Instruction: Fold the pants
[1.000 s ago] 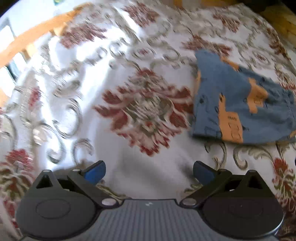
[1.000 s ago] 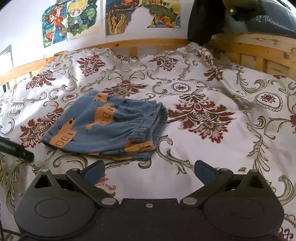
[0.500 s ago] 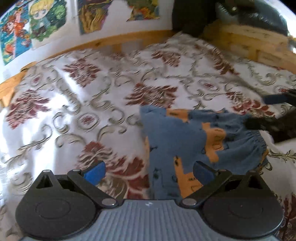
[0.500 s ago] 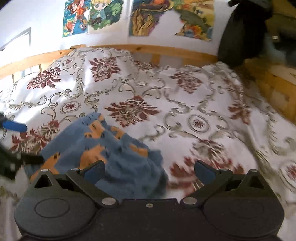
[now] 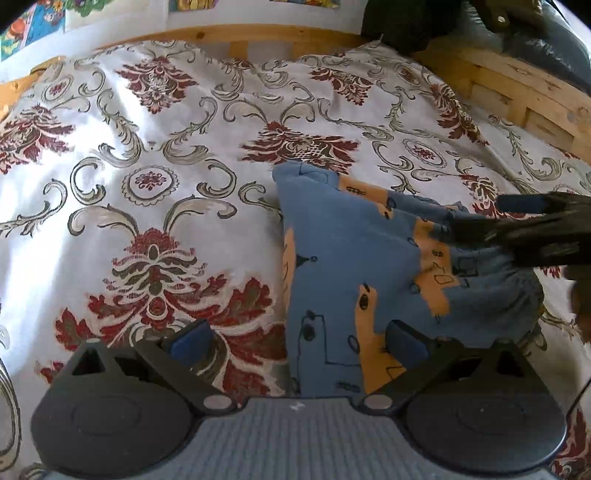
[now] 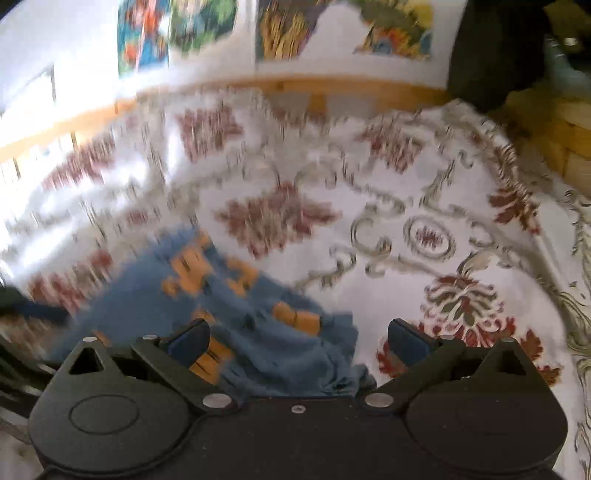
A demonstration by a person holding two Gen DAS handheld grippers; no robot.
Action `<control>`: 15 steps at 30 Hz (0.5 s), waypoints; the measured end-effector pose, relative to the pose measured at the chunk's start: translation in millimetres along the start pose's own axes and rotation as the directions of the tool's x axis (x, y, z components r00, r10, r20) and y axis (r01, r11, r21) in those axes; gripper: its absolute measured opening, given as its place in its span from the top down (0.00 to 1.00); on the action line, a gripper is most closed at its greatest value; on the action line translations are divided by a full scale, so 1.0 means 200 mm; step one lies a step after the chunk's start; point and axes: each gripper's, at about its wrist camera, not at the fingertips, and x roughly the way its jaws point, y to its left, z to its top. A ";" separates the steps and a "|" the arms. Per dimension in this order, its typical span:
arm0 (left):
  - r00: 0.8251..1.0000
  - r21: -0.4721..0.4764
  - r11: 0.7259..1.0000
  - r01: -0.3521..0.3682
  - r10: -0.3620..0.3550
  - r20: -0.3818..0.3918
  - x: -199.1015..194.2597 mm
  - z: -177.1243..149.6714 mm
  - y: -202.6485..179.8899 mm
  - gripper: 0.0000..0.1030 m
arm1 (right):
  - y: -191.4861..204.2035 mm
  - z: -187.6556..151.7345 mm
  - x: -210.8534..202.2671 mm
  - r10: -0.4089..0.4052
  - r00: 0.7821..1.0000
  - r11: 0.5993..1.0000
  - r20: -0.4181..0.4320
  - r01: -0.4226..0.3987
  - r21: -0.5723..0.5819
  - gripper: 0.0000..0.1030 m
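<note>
Patterned bedspread (image 5: 155,206) covers a bed with a wooden frame (image 5: 517,85); cartoon posters (image 6: 177,33) hang on the wall behind, too blurred for any writing to be read, and no brand or label shows on anything; the pants (image 5: 354,266), blue with orange patches, lie already partly folded on the spread, their long axis running roughly from 9 to 3 o'clock across the left view; the left gripper (image 5: 297,338), jaws apart and empty, hovers over the leg end, which sits at its 1 o'clock; the right gripper (image 6: 299,339), also spread wide and holding nothing, is over the gathered waist end at its 11 o'clock; each looks about equally near its own end, so the next fold likely brings one end over the other.
</note>
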 end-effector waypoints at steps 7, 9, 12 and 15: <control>1.000 -0.003 1.000 -0.021 0.021 -0.009 -0.01 0.00 0.00 0.00 | 0.00 -0.17 -0.30 -0.043 0.999 0.984 0.004 0.042 0.172 0.01; 0.999 0.002 1.000 -0.026 0.026 -0.019 0.00 0.00 0.00 0.00 | 0.00 -0.26 -0.33 -0.058 0.997 0.978 -0.044 0.066 0.198 0.01; 0.999 -0.011 1.000 -0.029 0.028 -0.028 0.00 0.00 0.01 0.00 | 0.02 -0.37 -0.33 -0.065 0.991 0.978 -0.116 0.086 0.189 0.01; 0.998 -0.036 0.999 -0.036 0.034 -0.048 -0.02 0.00 0.02 0.00 | 0.03 -0.40 -0.36 -0.058 0.992 0.983 -0.109 0.077 0.169 0.01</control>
